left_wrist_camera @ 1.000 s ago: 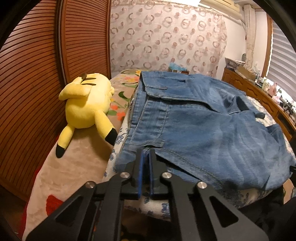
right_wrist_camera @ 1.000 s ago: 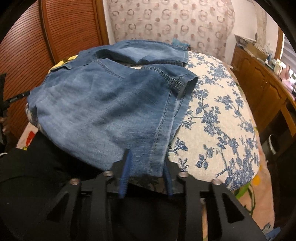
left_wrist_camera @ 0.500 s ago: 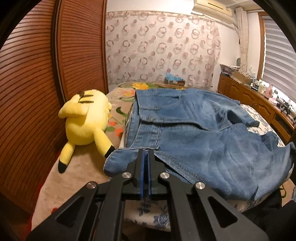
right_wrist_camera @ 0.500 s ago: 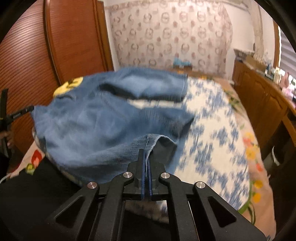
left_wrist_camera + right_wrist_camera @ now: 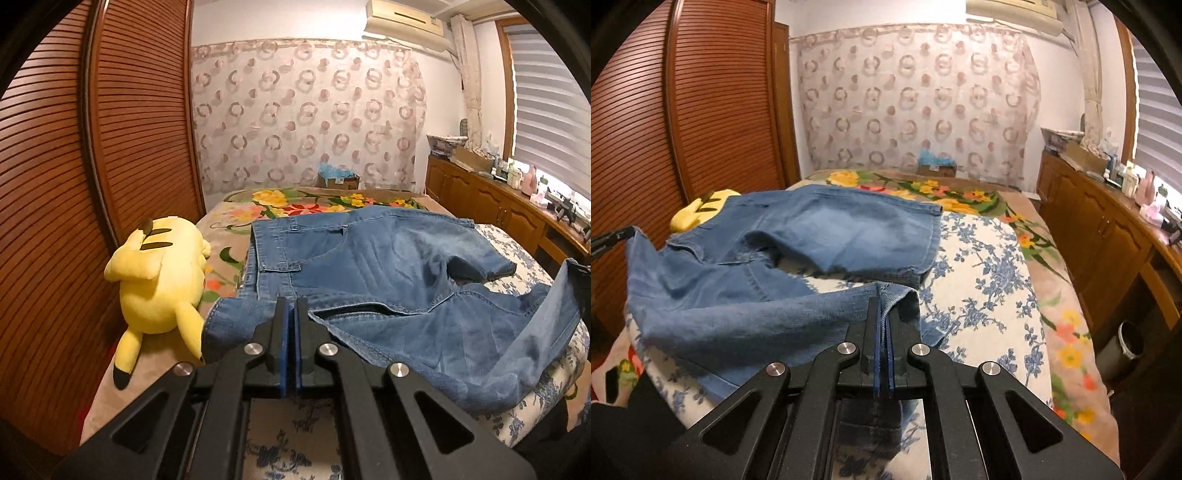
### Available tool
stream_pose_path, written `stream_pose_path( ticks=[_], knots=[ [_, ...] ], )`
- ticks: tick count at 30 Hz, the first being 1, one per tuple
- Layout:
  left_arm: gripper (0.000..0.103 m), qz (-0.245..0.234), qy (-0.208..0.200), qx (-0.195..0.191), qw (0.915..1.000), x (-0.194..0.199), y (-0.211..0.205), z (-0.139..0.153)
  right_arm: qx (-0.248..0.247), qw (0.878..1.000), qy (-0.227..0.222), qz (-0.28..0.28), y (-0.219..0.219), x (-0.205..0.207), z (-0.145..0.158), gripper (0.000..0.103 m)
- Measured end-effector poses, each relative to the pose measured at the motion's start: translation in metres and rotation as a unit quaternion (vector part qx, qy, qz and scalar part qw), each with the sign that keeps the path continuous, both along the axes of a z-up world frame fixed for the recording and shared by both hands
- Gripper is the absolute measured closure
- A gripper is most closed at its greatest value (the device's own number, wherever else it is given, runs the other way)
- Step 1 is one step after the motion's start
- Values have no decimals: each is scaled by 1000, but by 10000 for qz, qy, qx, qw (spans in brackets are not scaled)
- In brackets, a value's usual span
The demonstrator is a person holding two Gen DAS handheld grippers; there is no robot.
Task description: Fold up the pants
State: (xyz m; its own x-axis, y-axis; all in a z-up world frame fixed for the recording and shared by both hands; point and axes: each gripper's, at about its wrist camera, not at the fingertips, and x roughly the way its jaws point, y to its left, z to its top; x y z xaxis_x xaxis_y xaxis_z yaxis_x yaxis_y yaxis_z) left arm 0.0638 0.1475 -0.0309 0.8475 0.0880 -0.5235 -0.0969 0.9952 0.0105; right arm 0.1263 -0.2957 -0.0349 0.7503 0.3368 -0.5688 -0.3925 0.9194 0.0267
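Since a second ago you've lifted the near edge. Left tool [image 5: 291,325] pinches the jeans [image 5: 388,273] waist, right tool [image 5: 884,325] the hem, ready to fold toward 12 o'clock on the bed [image 5: 990,280].

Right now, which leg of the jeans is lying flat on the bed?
The far leg, spread on the bed toward the curtain. The near leg hangs lifted, pinched in the right gripper.

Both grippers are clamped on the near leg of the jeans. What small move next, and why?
Probably carry both corners forward and lay this leg over the far one. The left gripper pinches the waist end and the right gripper the hem of the jeans, and the near leg is lifted while the far leg lies flat.
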Motion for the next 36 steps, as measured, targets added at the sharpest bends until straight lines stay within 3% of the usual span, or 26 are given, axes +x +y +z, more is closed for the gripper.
stream_pose_path(
  ticks=[10, 22, 36],
  knots=[
    [103, -59, 101, 53, 9999, 31, -3, 4, 73, 9998, 129, -100, -7, 31, -12, 103],
    [103, -198, -133, 257, 9994, 82, -5, 46, 107, 9992, -276, -254, -16, 71, 33, 103],
    [103, -135, 14, 321, 9994, 148, 3, 46, 1, 9991, -258, -328, -17, 128, 42, 103]
  ],
)
